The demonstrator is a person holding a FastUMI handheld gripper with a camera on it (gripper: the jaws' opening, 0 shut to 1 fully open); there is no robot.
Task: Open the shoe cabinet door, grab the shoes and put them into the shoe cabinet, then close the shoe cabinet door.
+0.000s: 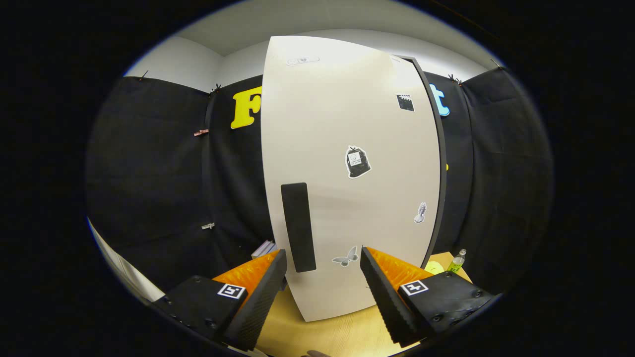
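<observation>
We hold the claw point(323, 270) with its two fingers spread wide apart, gripping nothing. Just ahead of it stands the shoe cabinet point(347, 148), tall and pale, resting on the light wooden tabletop point(342, 334). Its door point(322, 124) faces us and looks shut, with a dark frame edge running down its right side. A black upright handle point(298, 226) sits low on the left part of the door, just beyond our left finger point(258, 292) and not touched by it. Our right finger point(384, 292) points at the door's lower right part, also clear of it.

Several stickers mark the door: a dark bag-shaped one point(357, 162) near the middle, a small black clapperboard point(405, 102) higher to the right, a little grey figure point(420, 212) near the right edge, and a pale butterfly point(346, 257) low down between our fingers.

To the right of the cabinet, on the tabletop, stands a small green bottle point(457, 261) beside a yellow round thing point(434, 267). To the left, behind our left finger, we see the corner of some stacked books point(264, 249). We cannot make out any shoes here.
</observation>
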